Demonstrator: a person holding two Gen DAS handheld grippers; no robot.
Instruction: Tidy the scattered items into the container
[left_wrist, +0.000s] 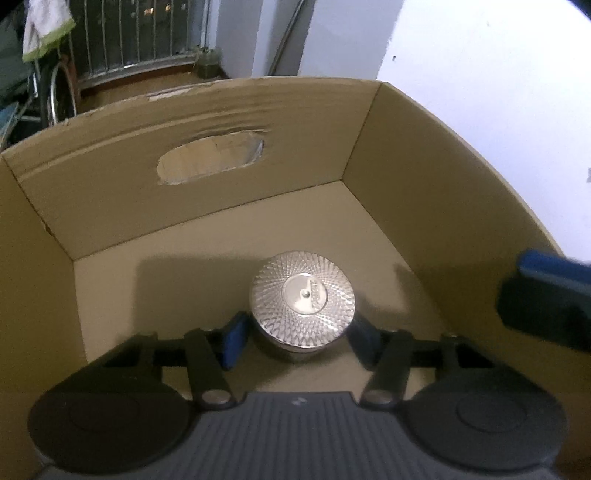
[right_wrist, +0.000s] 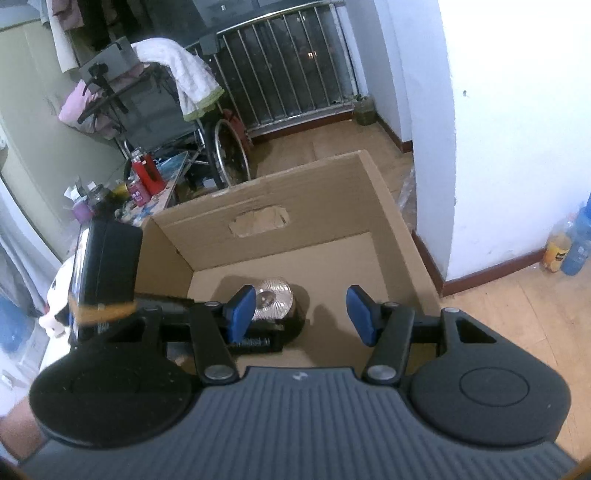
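A round jar with a patterned silver lid (left_wrist: 303, 295) stands on the floor of an open cardboard box (left_wrist: 184, 206), near its front. My left gripper (left_wrist: 300, 341) reaches down into the box, its blue pads set against the jar's two sides, shut on it. In the right wrist view the jar (right_wrist: 275, 295) and box (right_wrist: 332, 192) lie just ahead of my right gripper (right_wrist: 303, 315). It hovers over the box's near edge, open, with nothing between its pads. One of its fingers (left_wrist: 546, 295) shows at the right edge of the left wrist view. The left tool's black body (right_wrist: 107, 266) rises at the left.
The box sits on a wooden floor (right_wrist: 517, 314) beside a white wall (right_wrist: 517, 147). Behind it are a wheelchair draped with a towel (right_wrist: 184, 81) and a metal railing (right_wrist: 288, 74). A cluttered low table with a red bottle (right_wrist: 147, 173) stands to the left. Two drink bottles (right_wrist: 569, 247) stand by the wall.
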